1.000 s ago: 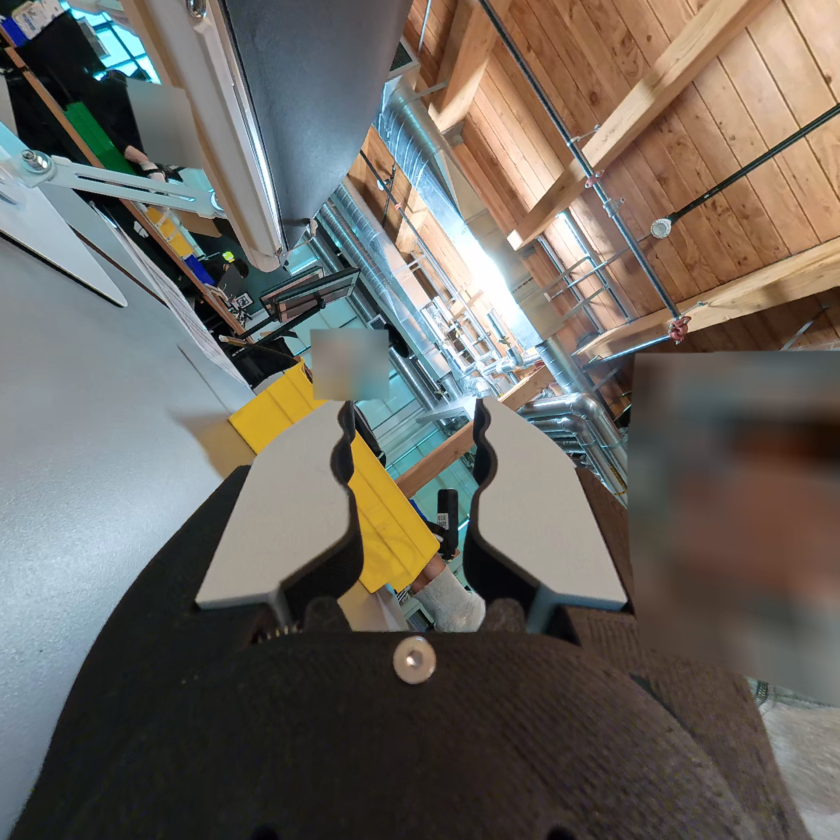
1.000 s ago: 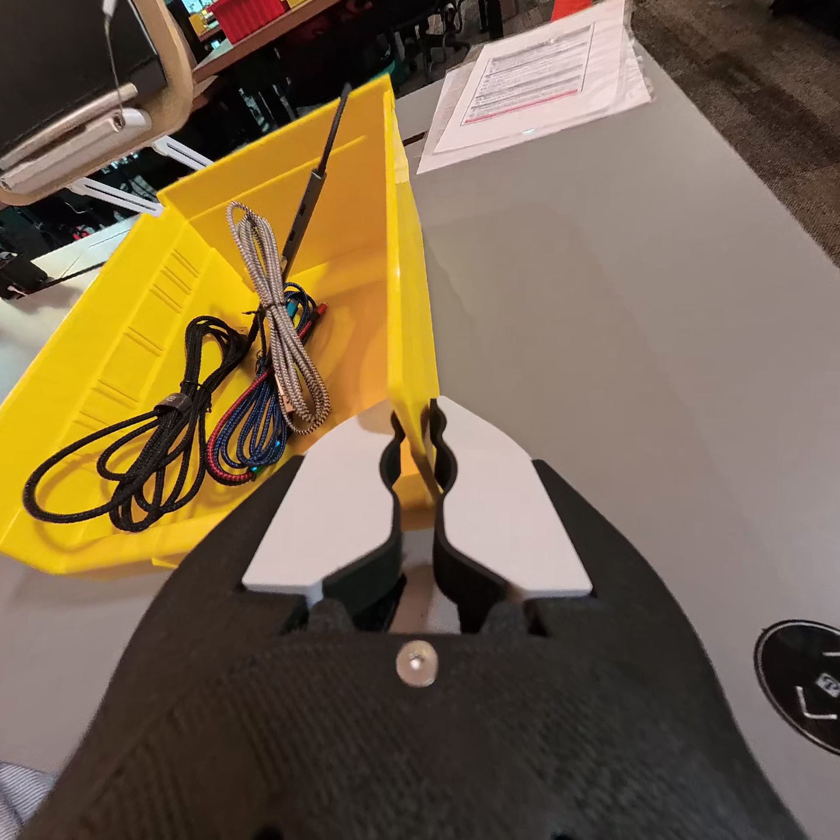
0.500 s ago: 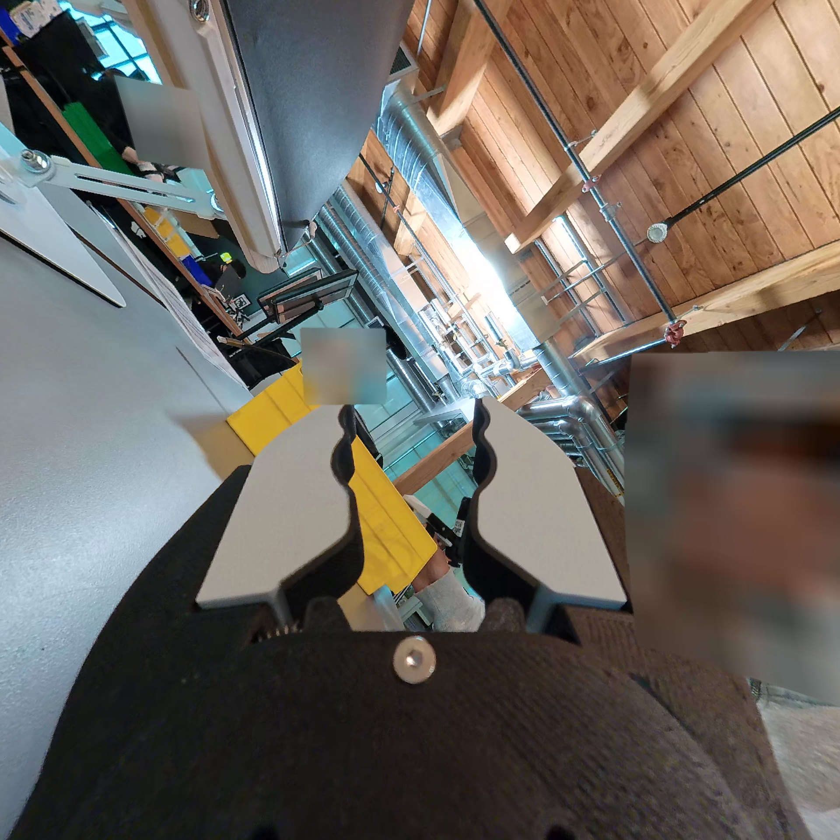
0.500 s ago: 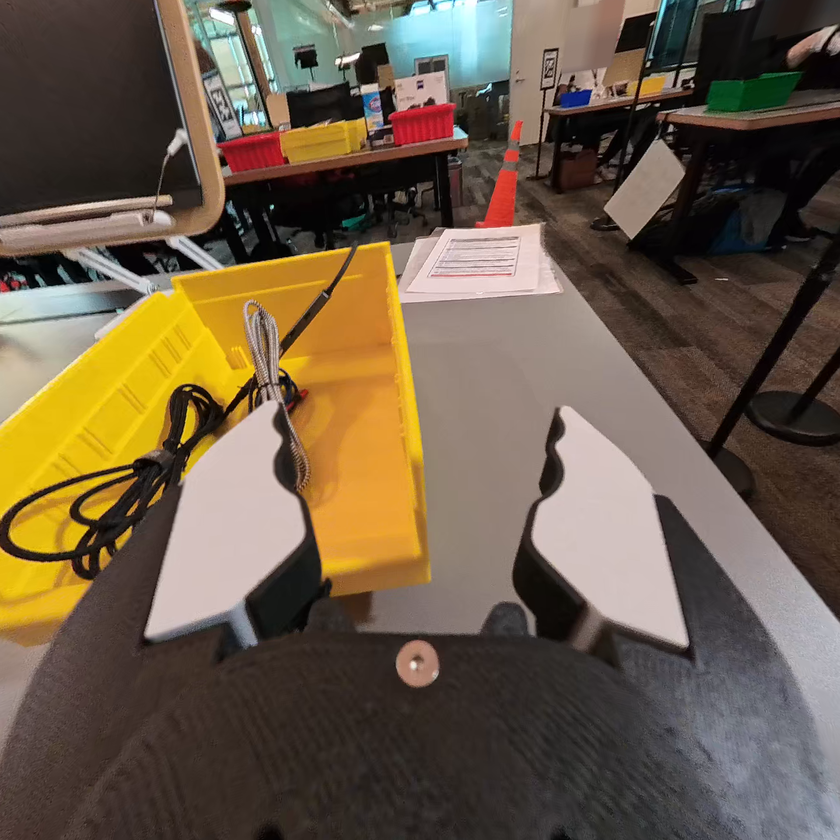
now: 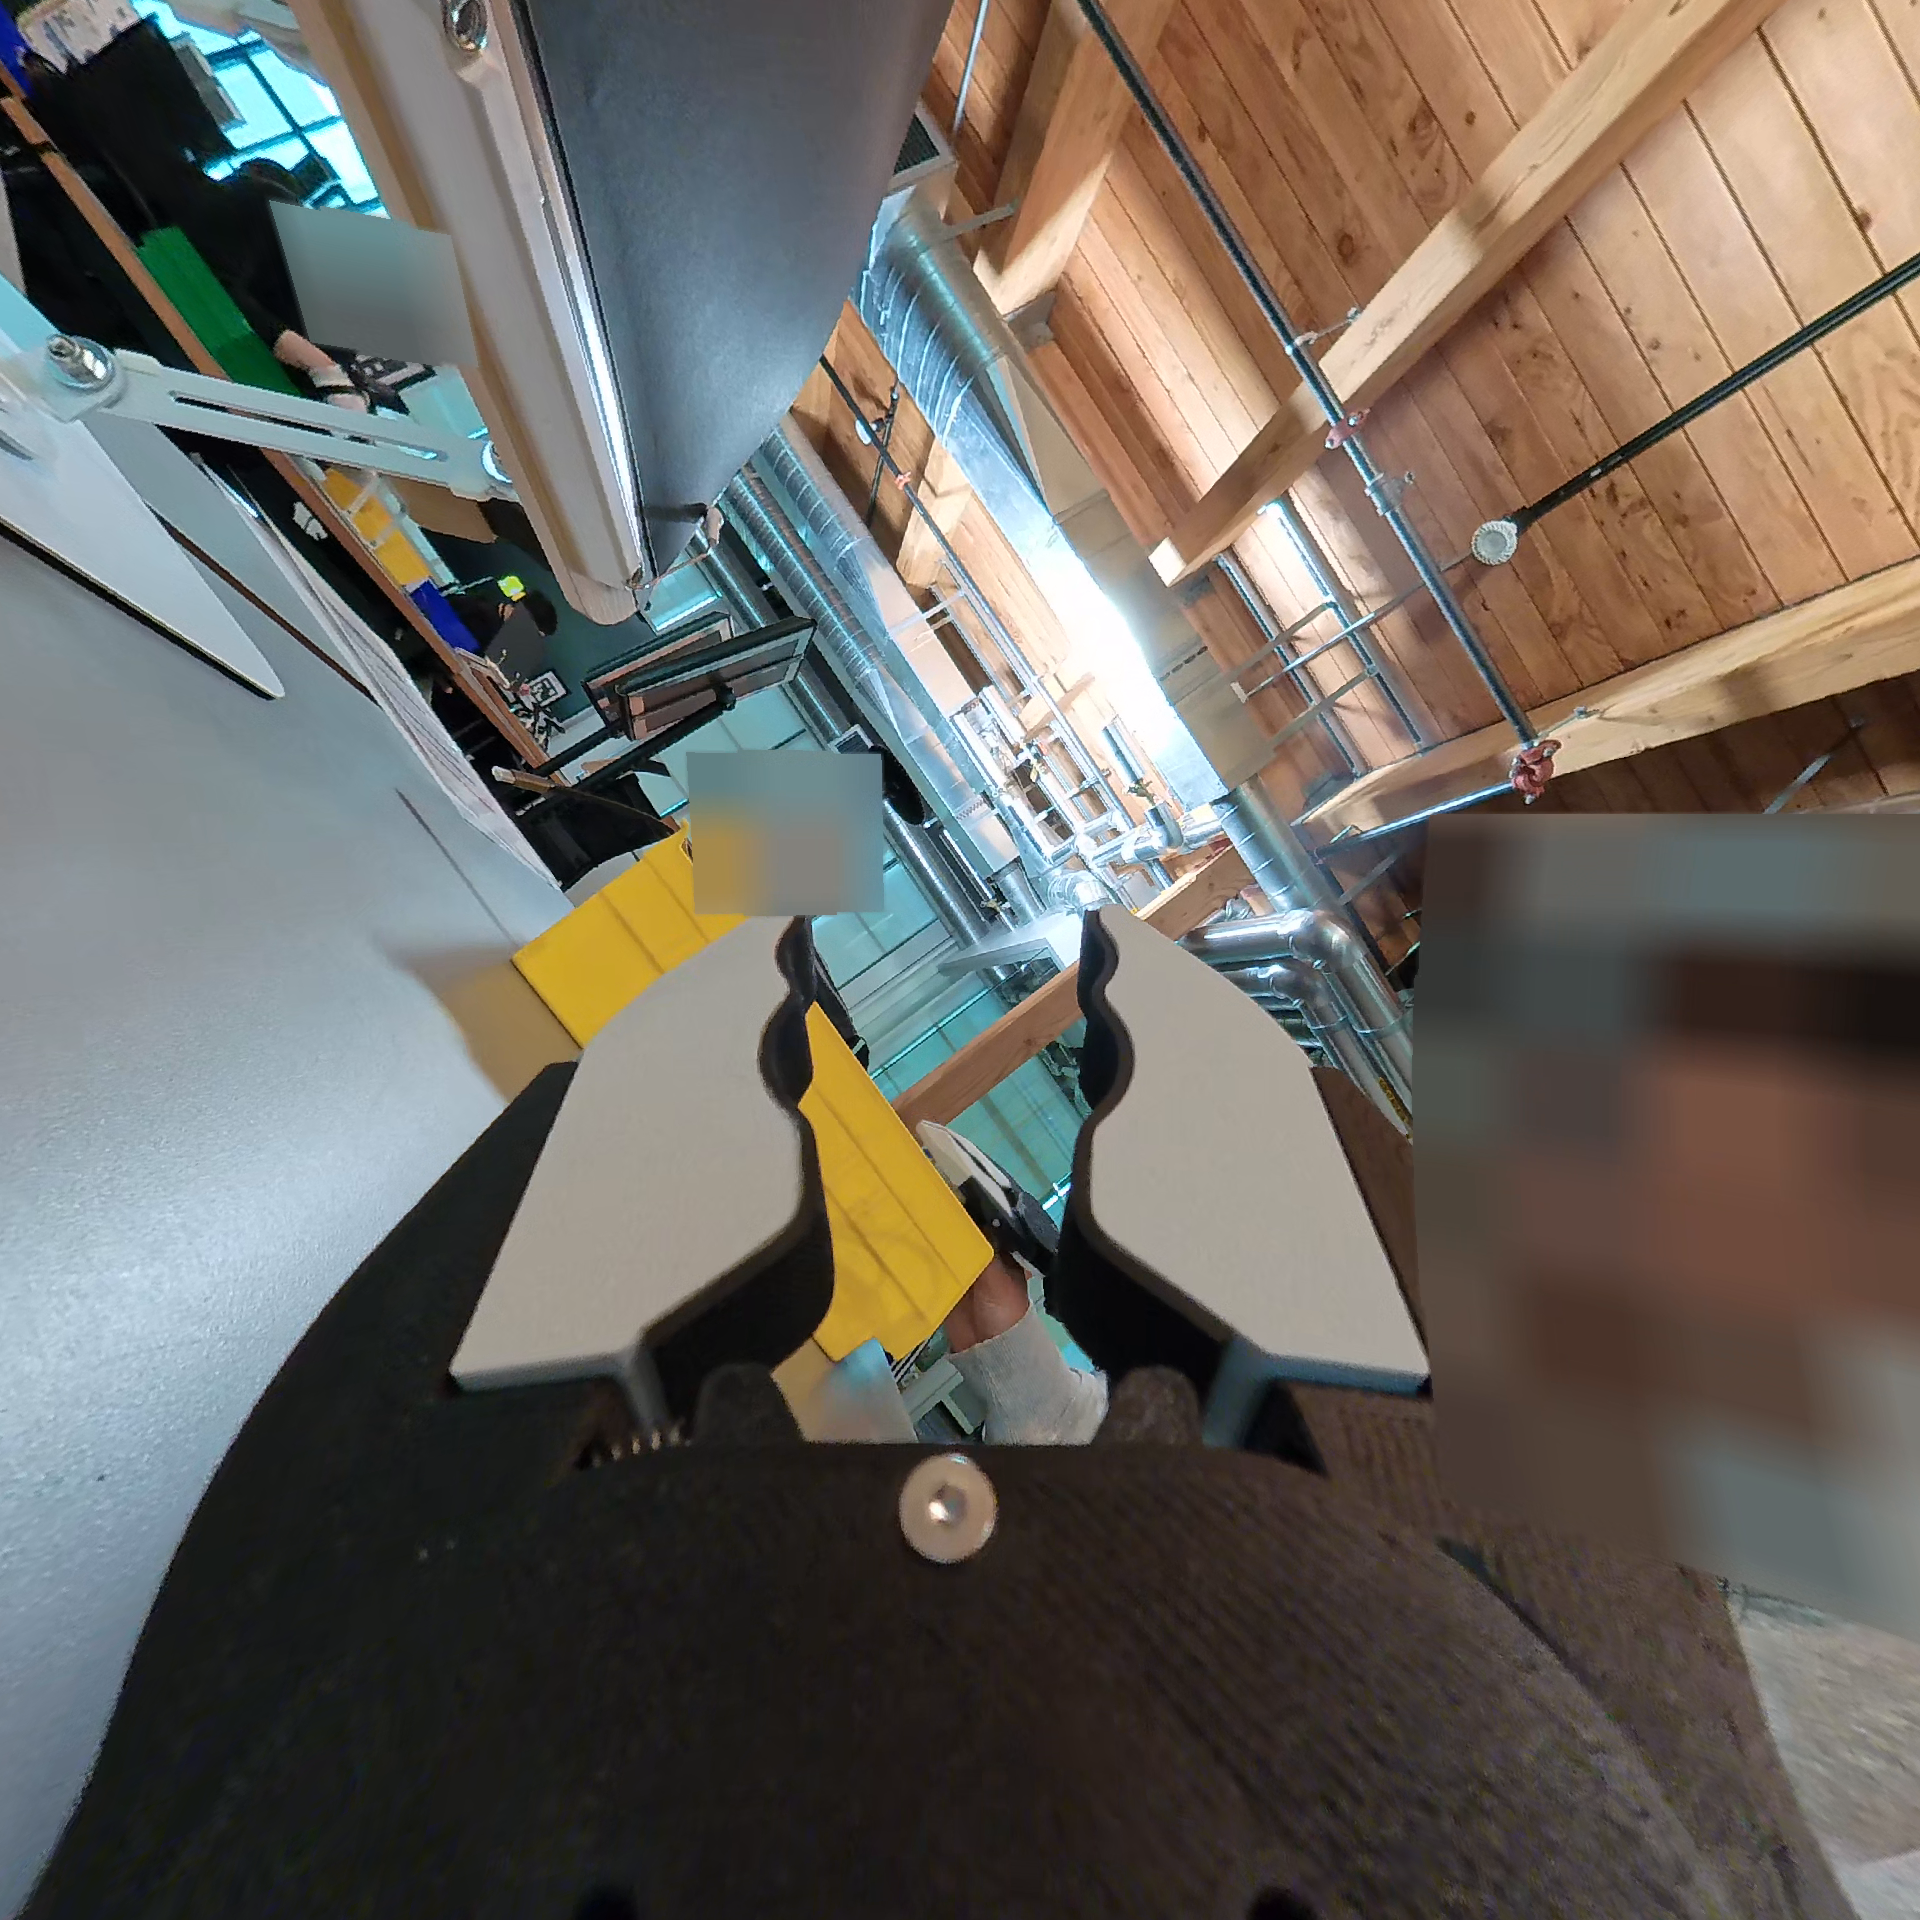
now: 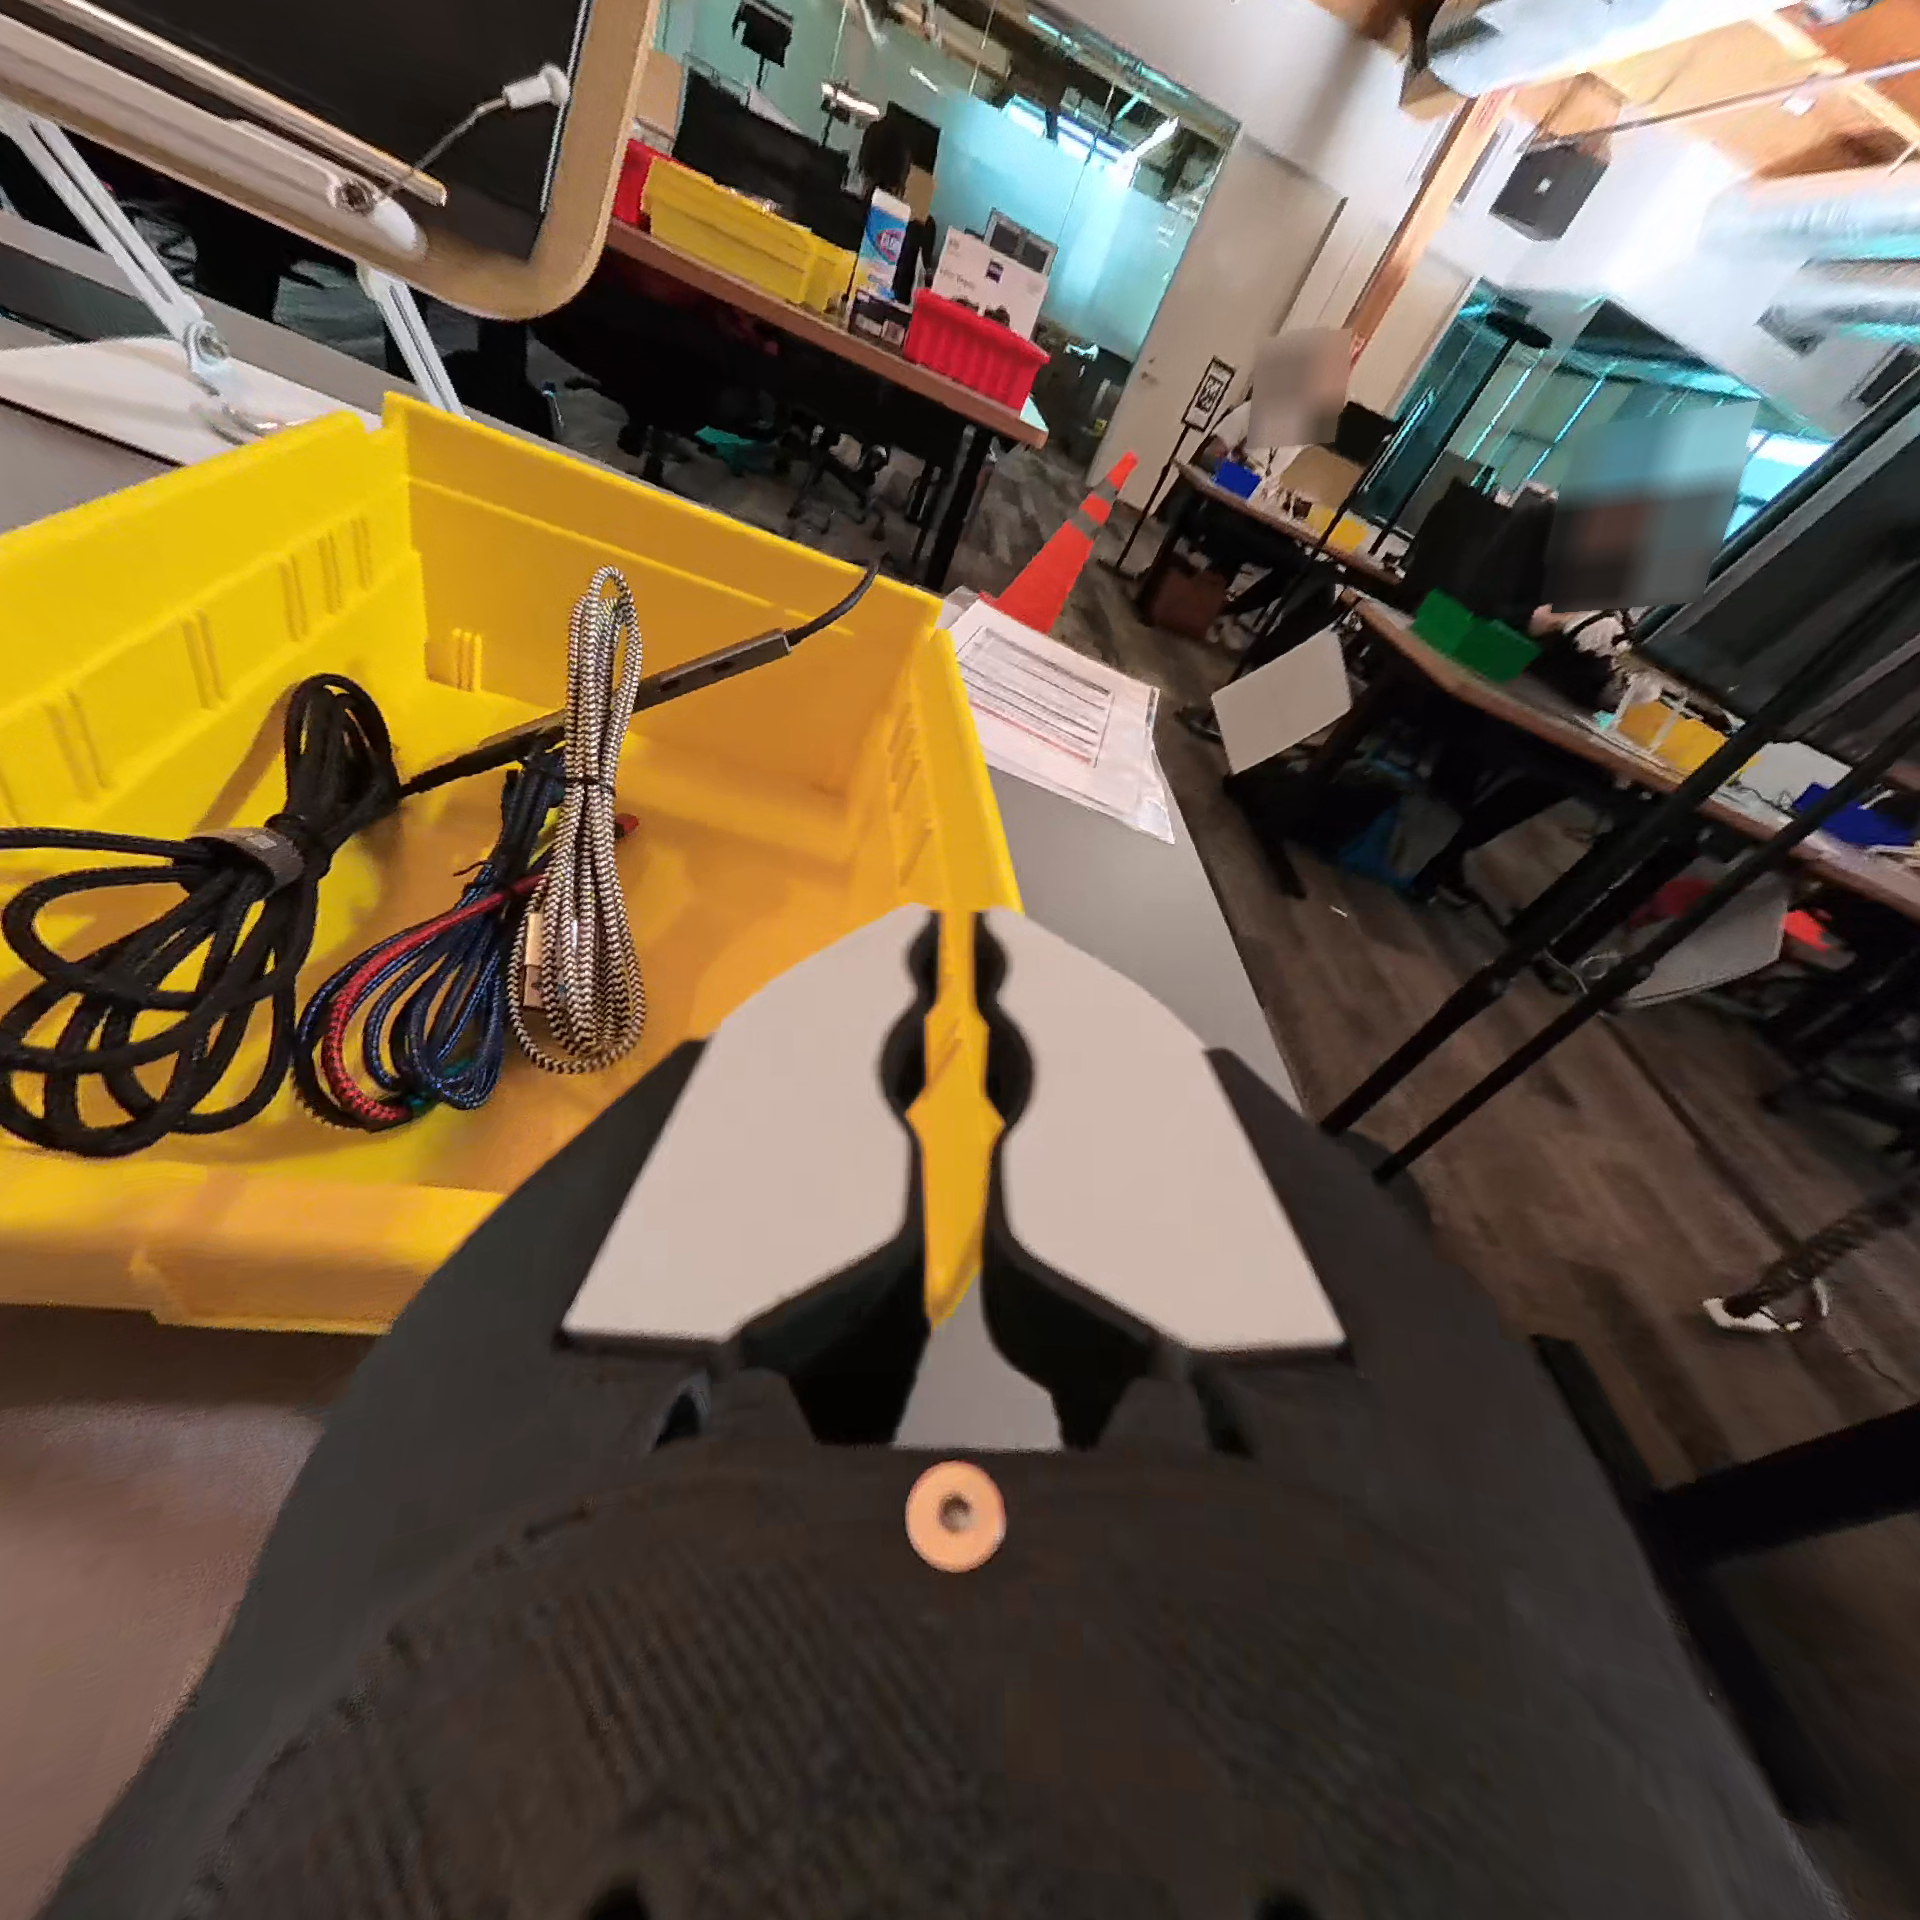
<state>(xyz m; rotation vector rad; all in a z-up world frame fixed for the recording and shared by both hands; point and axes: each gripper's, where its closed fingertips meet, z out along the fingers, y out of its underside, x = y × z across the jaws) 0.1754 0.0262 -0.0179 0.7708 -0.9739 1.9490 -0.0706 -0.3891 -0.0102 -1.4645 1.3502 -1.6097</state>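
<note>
A yellow plastic bin [image 6: 208, 623] stands on the grey table [image 6: 1122, 935]. In it lie a coiled black cable [image 6: 156, 935], a red and blue braided cable [image 6: 416, 997], a black-and-white braided cable [image 6: 587, 831] and a dark slim adapter [image 6: 707, 675]. My right gripper [image 6: 954, 925] is shut on the bin's right side wall, which shows as a yellow strip between the jaws. My left gripper [image 5: 940, 930] is open and empty, lying tilted beside the tabletop and facing the ceiling. The bin [image 5: 623, 956] shows beyond its left finger.
A monitor on a white arm [image 6: 312, 104] hangs over the table behind the bin. A sheet in a plastic sleeve [image 6: 1049, 707] lies at the table's far end. The table edge and black stand legs [image 6: 1558, 935] are on the right. An orange cone [image 6: 1070, 551] stands on the floor. The grippers' ends are close to 50 cm from one another.
The right gripper held the bin wall, opened wide half a second ago, and is now shut on the right wall again with its view tilted. The left gripper has barely moved.
</note>
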